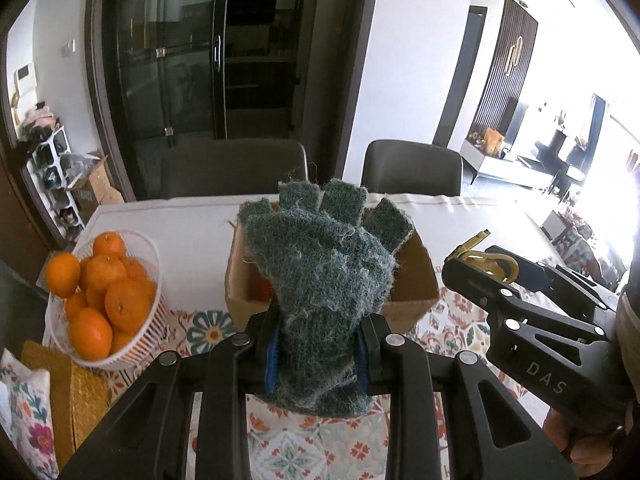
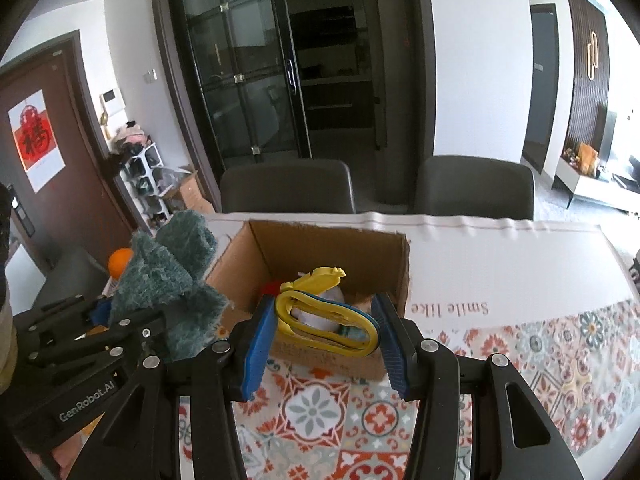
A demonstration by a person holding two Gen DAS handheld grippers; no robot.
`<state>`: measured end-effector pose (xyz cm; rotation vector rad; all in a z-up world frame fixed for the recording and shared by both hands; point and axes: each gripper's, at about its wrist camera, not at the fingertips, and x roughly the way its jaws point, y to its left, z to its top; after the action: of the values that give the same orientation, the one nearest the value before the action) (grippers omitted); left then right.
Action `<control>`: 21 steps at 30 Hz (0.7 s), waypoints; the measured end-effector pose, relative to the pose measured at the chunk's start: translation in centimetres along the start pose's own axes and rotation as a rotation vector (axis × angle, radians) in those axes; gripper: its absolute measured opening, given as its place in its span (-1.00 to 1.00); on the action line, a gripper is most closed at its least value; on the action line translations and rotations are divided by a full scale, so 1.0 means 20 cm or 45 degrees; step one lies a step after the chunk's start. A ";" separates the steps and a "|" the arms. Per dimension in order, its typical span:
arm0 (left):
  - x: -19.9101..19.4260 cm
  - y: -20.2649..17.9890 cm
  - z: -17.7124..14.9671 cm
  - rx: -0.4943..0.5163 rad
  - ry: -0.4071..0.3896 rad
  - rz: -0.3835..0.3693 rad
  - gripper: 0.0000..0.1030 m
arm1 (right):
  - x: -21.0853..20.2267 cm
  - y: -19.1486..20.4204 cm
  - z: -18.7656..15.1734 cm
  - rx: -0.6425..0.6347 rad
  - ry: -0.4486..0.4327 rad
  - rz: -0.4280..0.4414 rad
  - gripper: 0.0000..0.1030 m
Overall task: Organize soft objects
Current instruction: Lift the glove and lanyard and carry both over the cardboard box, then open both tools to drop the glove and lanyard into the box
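Both grippers pointed down at the box (image 2: 328, 248), side by side above the table (image 2: 500, 264). The left gripper (image 1: 316, 354) pinched one green glove (image 1: 324, 280) by its cuff (fingers up); the right gripper (image 2: 326, 330) clamped one yellow looped toy (image 2: 320, 312), both over the box. Two chairs (image 2: 288, 188) stood behind. Writing: "DAS", "GenRobot.AI", and upside-down "Smile like".

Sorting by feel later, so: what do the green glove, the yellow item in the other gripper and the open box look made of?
Green glove: fuzzy knitted yarn, matte, with loose fibres sticking out.
Yellow item: looks like smooth, slightly glossy plastic or rubber, a flat loop with a dark edge; which of the two is unclear.
Box: plain brown corrugated cardboard, matte, with rough cut edges.
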<state>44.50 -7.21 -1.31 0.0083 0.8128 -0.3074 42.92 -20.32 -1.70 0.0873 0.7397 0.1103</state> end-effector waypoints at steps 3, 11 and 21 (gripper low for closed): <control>0.01 0.00 0.04 0.011 -0.013 0.008 -0.44 | 0.03 0.00 0.04 -0.007 -0.005 0.001 -0.03; 0.13 0.01 0.17 0.014 -0.019 0.006 -0.44 | 0.16 -0.03 0.14 -0.004 0.033 0.006 -0.03; 0.38 0.04 0.25 0.003 0.077 0.004 -0.43 | 0.39 -0.08 0.20 -0.010 0.147 -0.010 -0.03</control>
<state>53.09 -9.11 -3.41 0.0212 0.8722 -0.3065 51.54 -20.99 -4.19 0.0710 0.8545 0.1110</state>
